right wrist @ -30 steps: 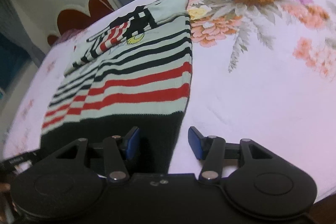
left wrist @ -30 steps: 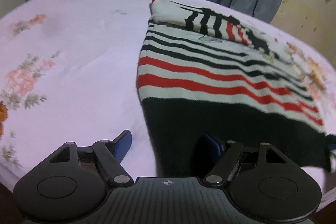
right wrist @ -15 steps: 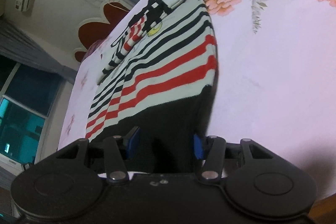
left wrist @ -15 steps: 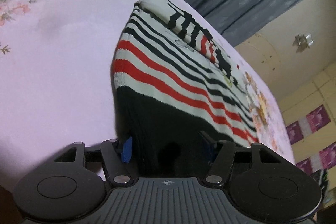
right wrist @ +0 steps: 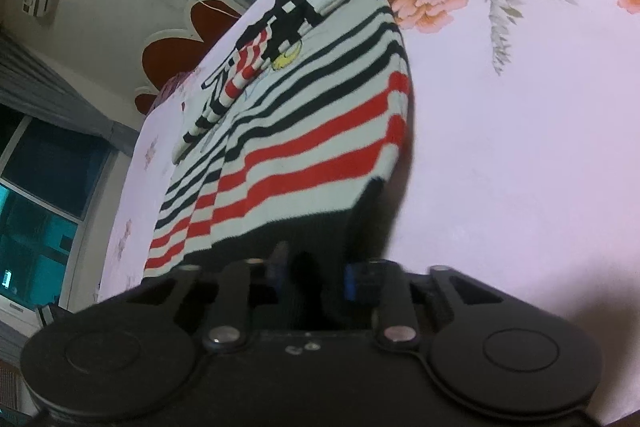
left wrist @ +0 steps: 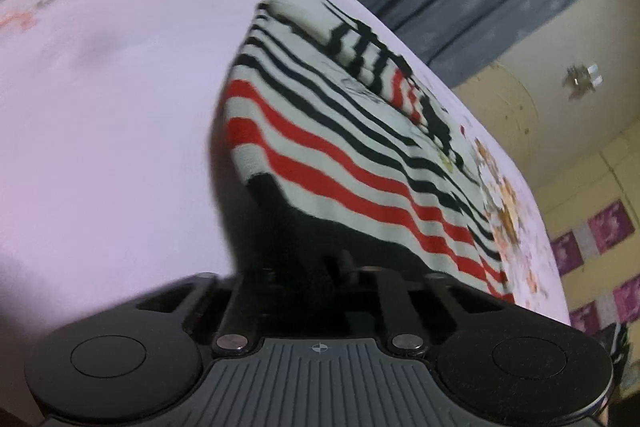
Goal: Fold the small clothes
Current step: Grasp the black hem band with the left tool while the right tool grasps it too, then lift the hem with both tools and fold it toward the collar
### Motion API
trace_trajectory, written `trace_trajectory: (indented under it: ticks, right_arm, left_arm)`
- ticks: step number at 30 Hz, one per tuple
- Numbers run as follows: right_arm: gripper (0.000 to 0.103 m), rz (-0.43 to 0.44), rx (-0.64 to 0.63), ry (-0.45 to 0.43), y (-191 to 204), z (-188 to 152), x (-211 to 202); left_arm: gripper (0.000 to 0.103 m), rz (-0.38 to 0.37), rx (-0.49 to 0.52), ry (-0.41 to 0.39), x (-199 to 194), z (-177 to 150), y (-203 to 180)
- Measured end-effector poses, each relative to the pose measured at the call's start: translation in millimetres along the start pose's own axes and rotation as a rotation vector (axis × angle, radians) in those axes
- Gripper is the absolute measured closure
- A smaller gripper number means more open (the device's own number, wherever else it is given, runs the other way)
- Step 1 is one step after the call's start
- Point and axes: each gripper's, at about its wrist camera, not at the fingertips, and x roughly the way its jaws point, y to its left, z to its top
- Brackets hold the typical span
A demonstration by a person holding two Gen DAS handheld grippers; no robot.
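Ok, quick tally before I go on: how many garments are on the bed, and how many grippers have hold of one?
Striped sweater: 1, on the floral bedsheet
Grippers shut on its black hem: 2, left gripper and right gripper
Total: 3

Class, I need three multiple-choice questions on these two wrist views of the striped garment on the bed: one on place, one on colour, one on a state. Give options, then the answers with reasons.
1. Where does the striped knitted sweater lie?
A. on the pink floral bedsheet
B. on a wooden chair
C. in a basket

2. What colour is the sweater's wide bottom band?
A. yellow
B. black
C. blue

3. How does the left hand-held gripper stand?
A. wide open above the sheet
B. shut on the sweater's bottom band
C. shut on a sleeve

Answers: 1 A, sheet surrounds the sweater. 2 B, the band nearest both cameras is black. 3 B, its jaws have just been closing and pinch the black band.
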Motion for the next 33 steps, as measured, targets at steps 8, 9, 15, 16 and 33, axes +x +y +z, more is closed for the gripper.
trace_trajectory:
  ticks: [8, 9, 15, 16, 33]
  right_arm:
    - [0.097, -0.001, -0.07, -0.065, 2.9, 1.2, -18.2]
    - [0.097, -0.043, -0.055, -0.035, -2.9, 1.5, -11.1]
    - [0.097, -0.012, -0.018, -0.042, -7.5, 1.8, -12.9]
    - [0.097, -0.013, -0.024, -0.04, -7.6, 2.2, -13.3]
    - [0.097, 0.043, -0.164, -0.192, 53.4, 100.1, -20.9]
  left_arm:
    - [0.099, 0.122, 0.123, -0.039, -15.1, -2.3, -15.0]
    - [0.099, 0.132, 0.104, -0.025, -9.7, -2.4, -12.0]
    - [0.099, 0.194, 0.162, -0.036, -14.3, -4.3, -25.9]
    - [0.099, 0.201, 0.163, -0.037, -16.2, -4.2, -27.6]
    - [0.099, 0.11, 0.239, -0.286, -27.9, 91.5, -90.7]
